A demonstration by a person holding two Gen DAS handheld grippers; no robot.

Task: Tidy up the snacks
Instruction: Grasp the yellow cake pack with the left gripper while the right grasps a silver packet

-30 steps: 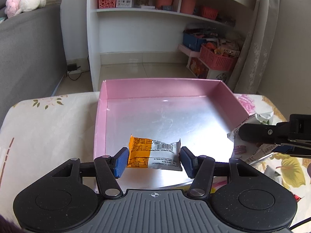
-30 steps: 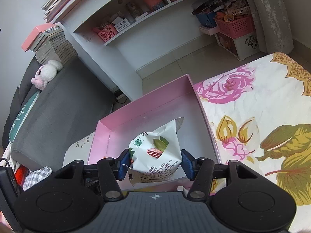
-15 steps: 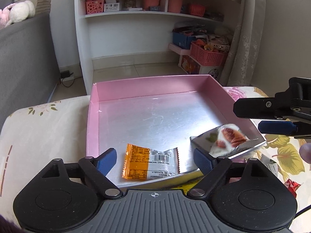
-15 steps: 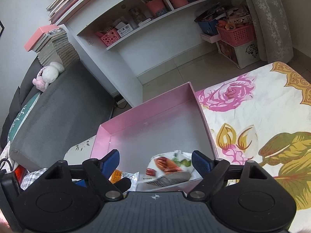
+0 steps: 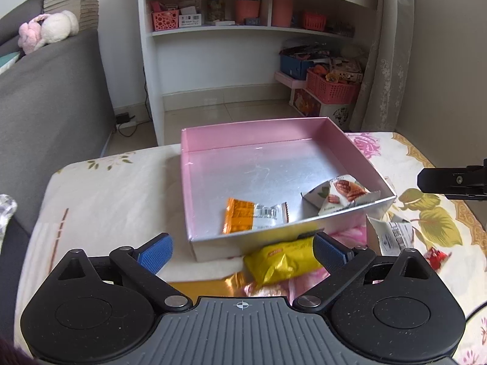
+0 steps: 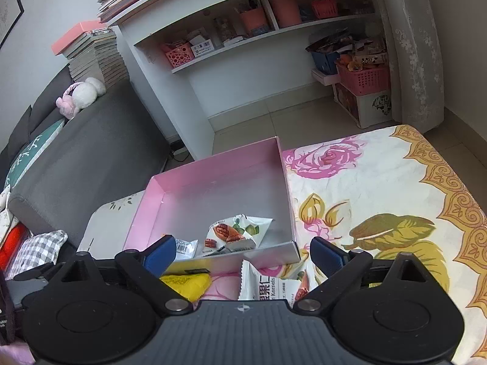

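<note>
A flowered cloth (image 6: 380,182) covers the table, with a grey sofa (image 5: 45,97) and white shelves (image 5: 243,30) beyond. On it sits the pink box (image 5: 258,140); inside, near its front wall, lie the orange packet (image 5: 243,219) and the nut packet (image 5: 338,194). Both grippers, left (image 5: 242,248) and right (image 6: 243,254), have just been opening; jaws wide, nothing between the pads, packets ahead. A yellow packet (image 5: 283,261) lies outside the box
</note>
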